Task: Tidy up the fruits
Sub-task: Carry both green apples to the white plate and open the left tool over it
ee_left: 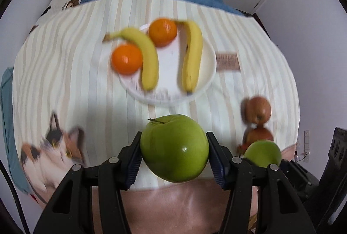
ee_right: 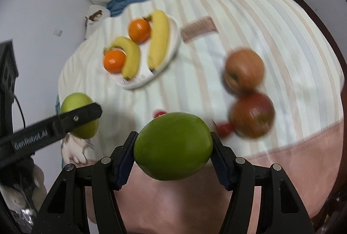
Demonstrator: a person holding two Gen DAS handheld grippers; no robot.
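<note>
Each tool is clenched on a green apple: the left tool (ee_left: pixel 174 152) grips one green apple (ee_left: pixel 174 148) by its sides, stem up, and the right tool (ee_right: pixel 173 150) grips the other apple (ee_right: pixel 173 146). Both hang above the near edge of the bed (ee_left: pixel 65 56), likely so they travel clear of the cloth. The plate (ee_left: pixel 209 73) farther back already holds two bananas (ee_left: pixel 192 54) and an orange (ee_left: pixel 162 31); a second orange (ee_left: pixel 126 59) sits at its left edge. Two red apples (ee_right: pixel 244 69) wait together at the right, on the cloth.

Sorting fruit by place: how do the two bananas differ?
The left banana lies partly off the white plate, touching the outer orange; the right banana lies fully on it. The left one curves more sharply; the right one looks straighter. Both are yellow and unpeeled.
</note>
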